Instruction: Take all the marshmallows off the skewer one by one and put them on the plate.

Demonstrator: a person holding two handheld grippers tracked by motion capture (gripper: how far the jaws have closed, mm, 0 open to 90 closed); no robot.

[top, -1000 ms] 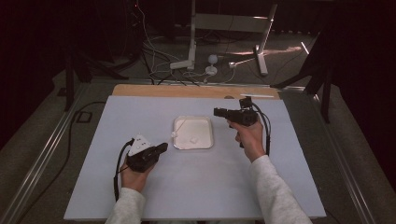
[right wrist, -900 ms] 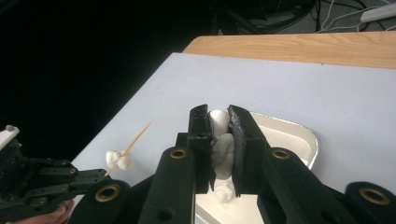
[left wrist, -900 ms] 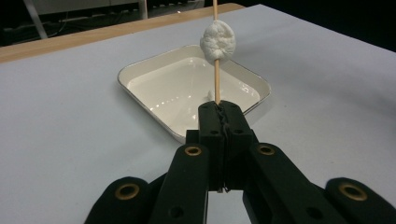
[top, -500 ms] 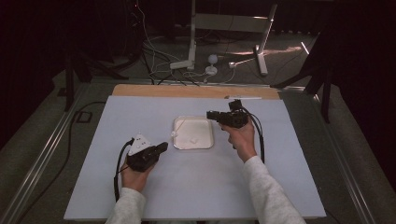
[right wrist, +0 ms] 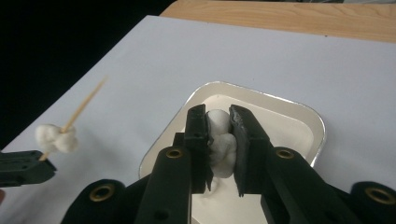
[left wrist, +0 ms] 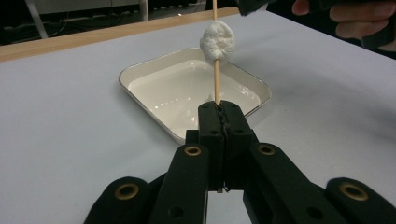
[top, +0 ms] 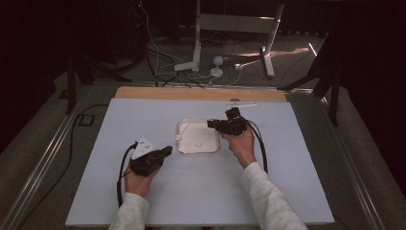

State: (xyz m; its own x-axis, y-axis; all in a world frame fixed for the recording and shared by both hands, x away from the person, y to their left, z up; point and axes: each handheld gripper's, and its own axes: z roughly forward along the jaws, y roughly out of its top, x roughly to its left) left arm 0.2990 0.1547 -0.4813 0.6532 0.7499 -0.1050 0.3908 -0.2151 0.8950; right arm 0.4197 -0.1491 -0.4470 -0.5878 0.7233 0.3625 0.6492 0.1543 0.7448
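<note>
Pinching a soft white marshmallow (right wrist: 219,142) in the right gripper (right wrist: 218,119) over the white tray (top: 184,143) at table centre. Left gripper (left wrist: 219,108), clamped tight on a thin wooden skewer (left wrist: 216,79) at 8 o'clock of the tray, presenting another marshmallow (left wrist: 218,42). Light, squashy, likely easily crushed; gripping gently across the middle.

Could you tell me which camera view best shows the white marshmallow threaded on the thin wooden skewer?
The left gripper view: the white marshmallow on the thin wooden skewer is close and sharp. The right gripper view shows it small and blurred; the high view shows a speck.
</note>
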